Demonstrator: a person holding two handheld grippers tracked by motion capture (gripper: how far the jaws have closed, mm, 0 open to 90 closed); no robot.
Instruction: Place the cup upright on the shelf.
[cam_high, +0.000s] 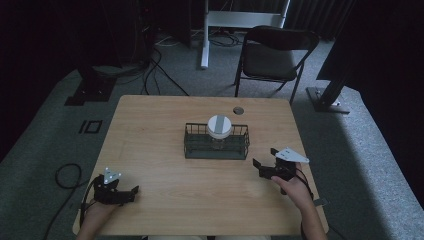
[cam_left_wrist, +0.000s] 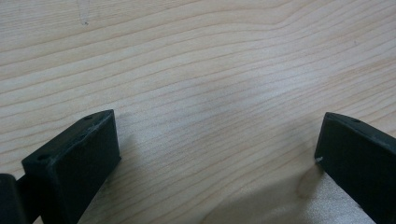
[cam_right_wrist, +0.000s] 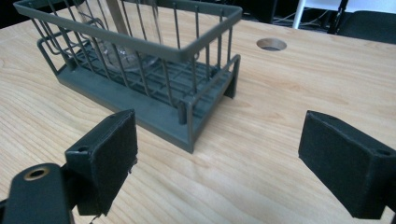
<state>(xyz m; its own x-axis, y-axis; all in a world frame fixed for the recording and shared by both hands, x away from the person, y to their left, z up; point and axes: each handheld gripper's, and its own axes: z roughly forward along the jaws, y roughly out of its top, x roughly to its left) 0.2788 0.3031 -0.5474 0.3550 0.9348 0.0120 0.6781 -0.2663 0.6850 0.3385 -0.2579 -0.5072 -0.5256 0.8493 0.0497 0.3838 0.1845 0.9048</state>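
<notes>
A dark wire basket (cam_high: 216, 152) stands in the middle of the wooden table (cam_high: 200, 192). Inside it is a glass jar with a white lid (cam_high: 219, 125), upright toward the back. My right gripper (cam_high: 265, 159) hovers just right of the basket's front corner, open and holding nothing. In the right gripper view the basket (cam_right_wrist: 187, 49) lies ahead and left of the right gripper (cam_right_wrist: 219, 135), and the jar's clear glass (cam_right_wrist: 109, 44) shows through the wires. My left gripper (cam_high: 131, 194) rests low at the near left of the table, open over bare wood (cam_left_wrist: 217, 135).
A round cable hole (cam_high: 238, 110) sits in the table behind the basket, also seen as the hole (cam_right_wrist: 271, 44) beyond the basket's corner. A folding chair (cam_high: 272, 55) and a white desk leg (cam_high: 204, 35) stand beyond the table. Cables lie on the carpet at left (cam_high: 67, 175).
</notes>
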